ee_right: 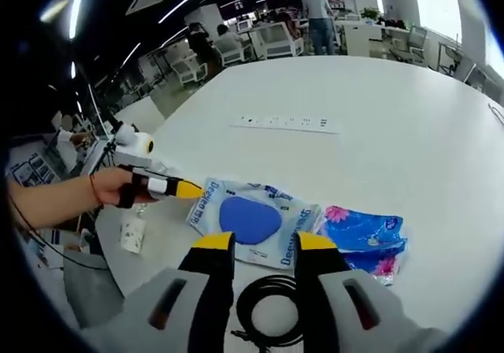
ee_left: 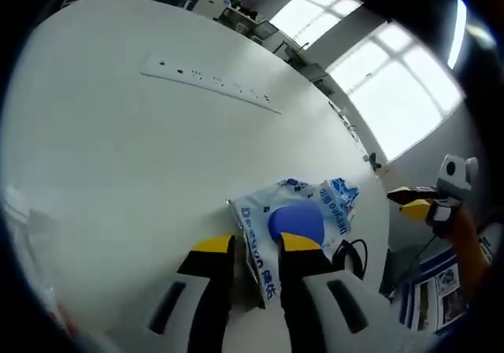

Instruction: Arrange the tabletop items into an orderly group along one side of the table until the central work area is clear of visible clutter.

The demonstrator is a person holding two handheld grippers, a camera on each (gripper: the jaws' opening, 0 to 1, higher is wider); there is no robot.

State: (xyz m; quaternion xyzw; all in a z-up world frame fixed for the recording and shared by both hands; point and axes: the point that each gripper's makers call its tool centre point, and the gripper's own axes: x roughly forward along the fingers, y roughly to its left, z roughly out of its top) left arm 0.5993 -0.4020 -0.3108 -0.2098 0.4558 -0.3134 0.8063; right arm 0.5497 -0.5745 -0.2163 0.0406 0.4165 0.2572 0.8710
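three loose items lie grouped near one edge of the white worktop (ee_right: 409, 109), listed near to far from the right gripper view.

item 1: black cable coil (ee_right: 272, 310), nearest, lying between the jaws of the right gripper (ee_right: 264, 247), whose jaws stand apart with nothing clamped.

item 2: tissue pack with blue oval (ee_right: 250, 221), flat, just beyond those yellow tips. in the left gripper view the same pack (ee_left: 295, 219) sits just ahead of the left gripper (ee_left: 256, 245), jaws apart, empty.

item 3: blue floral pack (ee_right: 366, 239), touching item 2 on its side.

item 4: white power strip (ee_right: 287, 123), well apart, out on the central area.

handling judgement: soft packs likely slide or crumple; pinch an edge low and squarely, or nudge flat toward the edge. power strip looks the remaining stray; bring it alongside the group, parallel to the worktop edge.
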